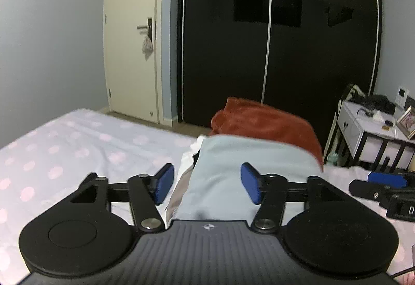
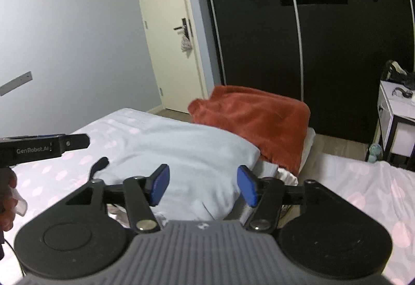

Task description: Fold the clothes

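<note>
A folded pale blue garment (image 1: 249,171) lies on top of a stack of clothes on the bed, with white and grey layers (image 1: 186,168) showing beneath its left side. It also shows in the right wrist view (image 2: 186,163). A rust-orange fleece item (image 1: 264,121) lies folded behind it, also seen in the right wrist view (image 2: 254,119). My left gripper (image 1: 207,182) is open, its blue pads straddling the near end of the blue garment without holding it. My right gripper (image 2: 203,186) is open over the same garment. The left gripper's body (image 2: 44,147) shows at the right view's left edge.
The bed has a white sheet with pink dots (image 1: 64,150). A white nightstand (image 1: 373,129) with clutter stands at the right. A black sliding wardrobe (image 1: 272,38) and a cream door (image 1: 132,46) lie beyond the bed. The right gripper's body (image 1: 384,189) lies at right.
</note>
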`<state>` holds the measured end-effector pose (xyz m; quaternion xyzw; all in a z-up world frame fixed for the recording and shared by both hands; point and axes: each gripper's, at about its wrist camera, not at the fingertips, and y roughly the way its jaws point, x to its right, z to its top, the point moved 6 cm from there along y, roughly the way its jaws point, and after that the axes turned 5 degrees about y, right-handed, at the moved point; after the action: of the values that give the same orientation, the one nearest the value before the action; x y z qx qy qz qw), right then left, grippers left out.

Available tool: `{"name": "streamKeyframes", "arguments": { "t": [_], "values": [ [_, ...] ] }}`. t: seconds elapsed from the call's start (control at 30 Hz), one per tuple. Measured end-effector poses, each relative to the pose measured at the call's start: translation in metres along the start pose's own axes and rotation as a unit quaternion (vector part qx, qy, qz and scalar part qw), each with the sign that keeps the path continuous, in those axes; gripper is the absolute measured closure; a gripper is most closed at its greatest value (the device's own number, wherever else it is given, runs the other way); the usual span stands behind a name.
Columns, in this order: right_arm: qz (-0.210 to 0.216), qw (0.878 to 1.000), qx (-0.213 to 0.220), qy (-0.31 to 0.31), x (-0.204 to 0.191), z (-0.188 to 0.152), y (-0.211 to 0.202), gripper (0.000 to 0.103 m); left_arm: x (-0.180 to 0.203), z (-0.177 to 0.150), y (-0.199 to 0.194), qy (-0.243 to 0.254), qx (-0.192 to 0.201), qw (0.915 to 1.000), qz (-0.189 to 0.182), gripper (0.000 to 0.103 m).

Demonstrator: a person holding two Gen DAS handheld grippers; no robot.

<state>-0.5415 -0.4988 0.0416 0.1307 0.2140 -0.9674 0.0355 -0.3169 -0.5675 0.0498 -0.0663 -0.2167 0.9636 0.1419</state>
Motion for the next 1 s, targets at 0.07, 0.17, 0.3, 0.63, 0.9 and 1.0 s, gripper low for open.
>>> {"name": "streamKeyframes", "arguments": {
  "t": [0.07, 0.17, 0.3, 0.63, 0.9, 1.0],
  "values": [
    [0.011, 1.0, 0.0, 0.002, -0.001, 0.003, -0.01, 0.033, 0.008, 0.004, -0.01, 0.003, 0.003, 1.0, 0.007, 0.027],
    [0.019, 1.0, 0.002, -0.002, -0.002, 0.006, -0.021, 0.031, 0.021, 0.004, -0.023, 0.015, 0.006, 0.9997, 0.02, 0.027],
    [0.025, 1.0, 0.004, -0.007, -0.002, 0.005, -0.033, 0.027, 0.036, -0.001, -0.034, 0.022, -0.001, 0.9994, 0.027, 0.026],
    [0.025, 1.0, -0.018, -0.005, 0.012, -0.016, -0.049, 0.025, 0.062, -0.03, -0.047, -0.001, -0.01, 0.9981, 0.061, 0.024],
    [0.031, 0.999, -0.031, -0.008, 0.017, -0.035, -0.053, 0.024, 0.077, -0.064, -0.046, -0.017, -0.043, 0.996, 0.077, 0.024],
    [0.032, 0.999, -0.037, -0.009, 0.02, -0.041, -0.054, 0.023, 0.079, -0.072, -0.045, -0.022, -0.055, 0.9951, 0.08, 0.024]
  ]
}}
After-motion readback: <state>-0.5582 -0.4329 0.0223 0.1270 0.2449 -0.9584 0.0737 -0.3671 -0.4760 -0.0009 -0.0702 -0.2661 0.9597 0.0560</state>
